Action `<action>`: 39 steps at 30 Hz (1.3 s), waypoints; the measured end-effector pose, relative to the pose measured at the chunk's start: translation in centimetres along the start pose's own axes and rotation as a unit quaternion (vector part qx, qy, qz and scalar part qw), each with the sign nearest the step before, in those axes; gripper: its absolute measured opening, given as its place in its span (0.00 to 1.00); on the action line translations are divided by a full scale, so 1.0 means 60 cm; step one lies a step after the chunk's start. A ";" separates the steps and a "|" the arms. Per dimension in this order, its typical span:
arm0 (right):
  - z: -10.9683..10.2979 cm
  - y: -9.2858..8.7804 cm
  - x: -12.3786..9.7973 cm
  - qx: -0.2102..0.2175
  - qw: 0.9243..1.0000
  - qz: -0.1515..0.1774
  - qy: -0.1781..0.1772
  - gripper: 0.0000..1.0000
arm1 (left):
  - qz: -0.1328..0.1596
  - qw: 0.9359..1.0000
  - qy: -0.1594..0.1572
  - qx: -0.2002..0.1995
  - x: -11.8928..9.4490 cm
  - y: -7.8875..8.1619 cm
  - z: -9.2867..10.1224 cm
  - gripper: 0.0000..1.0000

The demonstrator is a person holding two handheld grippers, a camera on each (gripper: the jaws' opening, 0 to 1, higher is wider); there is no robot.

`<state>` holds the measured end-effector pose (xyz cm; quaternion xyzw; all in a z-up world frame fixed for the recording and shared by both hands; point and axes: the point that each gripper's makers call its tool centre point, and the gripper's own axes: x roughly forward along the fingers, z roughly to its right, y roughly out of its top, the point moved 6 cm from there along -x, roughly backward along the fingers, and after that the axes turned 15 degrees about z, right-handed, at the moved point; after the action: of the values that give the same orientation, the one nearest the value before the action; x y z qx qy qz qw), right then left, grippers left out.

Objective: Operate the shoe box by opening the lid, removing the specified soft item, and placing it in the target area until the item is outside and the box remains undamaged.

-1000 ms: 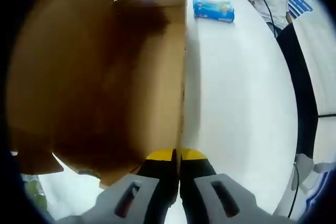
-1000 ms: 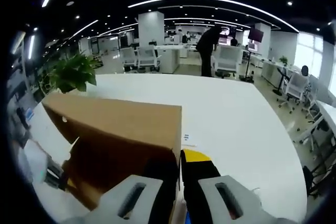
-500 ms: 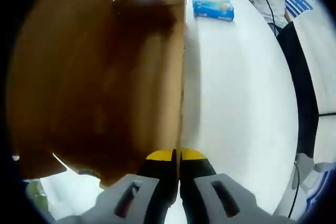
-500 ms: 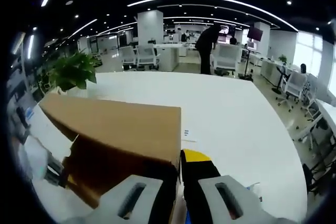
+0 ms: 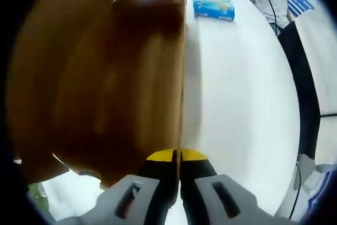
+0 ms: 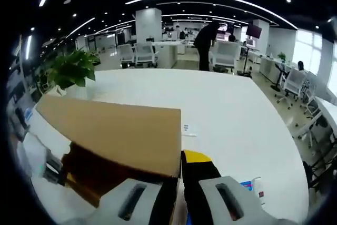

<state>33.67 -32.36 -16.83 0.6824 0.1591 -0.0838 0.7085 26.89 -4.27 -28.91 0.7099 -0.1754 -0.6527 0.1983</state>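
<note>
- We see the room lit from above by curved ceiling light strips point(image 6: 210, 1) and small spot lamps; daylight also comes through windows point(image 6: 322, 51) at the right edge
- The white counter point(image 5: 242, 93) is bright, nearly washed out; the brown lid point(image 5: 100, 77) beside it is dim, smeared by blur, and casts a soft shadow band along its edge
- Fisheye bending curves straight lines near both views' edges; far desks look soft

No word, brand or number can be made out with certainty. White lettering is carried on the top of the blue packet point(image 5: 213, 2) lying on the worktop point(image 5: 237, 93), possibly a brand name, but it is too blurred to be read. Dark print is seen on a small white label point(image 6: 187, 128) on the worktop, too small to be read.
</note>
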 end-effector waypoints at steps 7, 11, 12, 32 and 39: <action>-0.004 -0.010 -0.005 -0.006 1.000 -0.008 -0.001 0.00 | 0.001 1.000 -0.001 0.002 0.000 0.000 0.000 0.01; -0.005 -0.018 -0.010 -0.009 1.000 -0.007 -0.001 0.00 | 0.001 1.000 0.000 0.002 0.000 0.000 0.001 0.01; -0.005 -0.017 -0.010 -0.008 1.000 -0.007 -0.002 0.00 | 0.000 1.000 0.001 0.002 0.001 0.000 0.000 0.01; -0.009 -0.032 -0.015 -0.014 1.000 -0.020 -0.005 0.00 | -0.033 0.999 0.009 0.003 0.003 -0.002 -0.001 0.02; -0.011 -0.035 -0.015 -0.015 1.000 -0.016 -0.015 0.00 | -0.047 0.998 0.025 0.019 0.002 -0.004 0.001 0.07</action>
<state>32.06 -31.89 -18.52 0.6679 0.1608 -0.1031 0.7193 26.84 -4.12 -29.16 0.7368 -0.1495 -0.6402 0.1578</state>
